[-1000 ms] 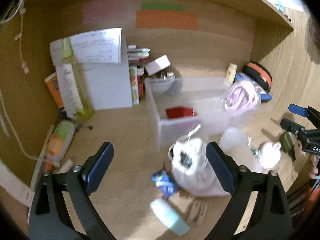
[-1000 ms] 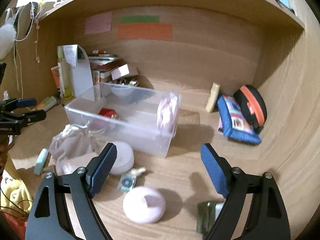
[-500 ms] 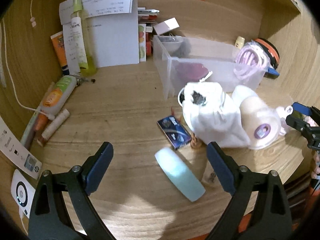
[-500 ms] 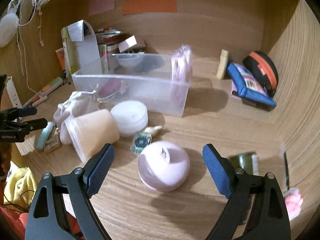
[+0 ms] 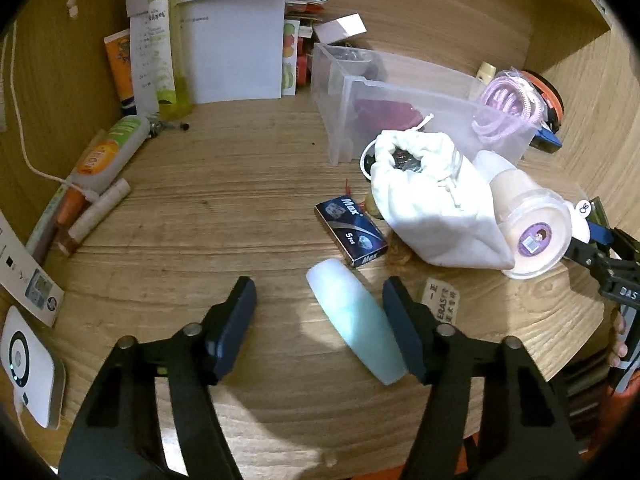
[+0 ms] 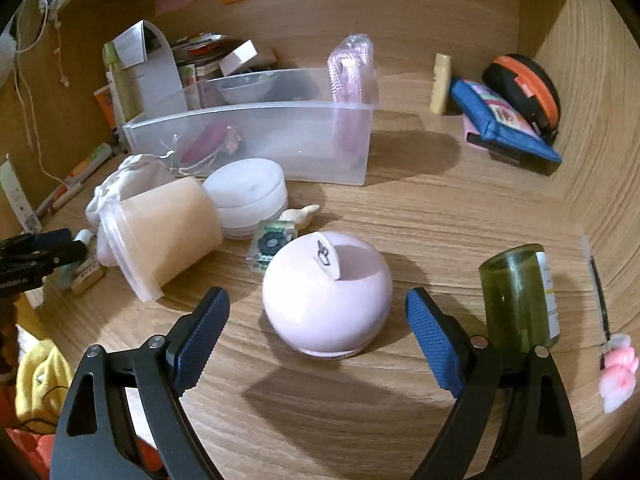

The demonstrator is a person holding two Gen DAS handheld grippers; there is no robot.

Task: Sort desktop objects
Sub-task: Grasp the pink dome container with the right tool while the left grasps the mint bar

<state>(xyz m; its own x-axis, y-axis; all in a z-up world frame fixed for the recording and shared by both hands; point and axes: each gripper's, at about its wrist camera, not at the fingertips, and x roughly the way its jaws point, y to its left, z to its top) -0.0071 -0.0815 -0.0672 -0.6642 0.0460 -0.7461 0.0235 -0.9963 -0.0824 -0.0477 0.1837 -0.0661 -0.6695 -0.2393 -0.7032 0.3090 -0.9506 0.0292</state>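
A pale blue tube (image 5: 352,328) lies on the wooden desk between the fingers of my left gripper (image 5: 317,292). The jaws are closing; the tube sits close against the right finger, and the left finger stands clear of it. My right gripper (image 6: 318,300) is open, its fingers either side of a round pink dome-shaped case (image 6: 326,300) without touching it. A clear plastic bin (image 5: 400,92) stands at the back with a red item and a pink coiled thing in it. The bin (image 6: 260,136) also shows in the right wrist view.
A white drawstring bag (image 5: 432,208), a blue Max box (image 5: 352,232), a peach cup (image 6: 168,228) and a white jar (image 6: 248,192) crowd the middle. A green bottle (image 6: 516,296) lies beside my right finger. Tubes (image 5: 104,152) line the left wall; a blue pouch (image 6: 500,120) is far right.
Both grippers have sunk towards the desk. The left jaws have narrowed around the pale blue tube. The right gripper now straddles the pink case, which has grown larger in view.
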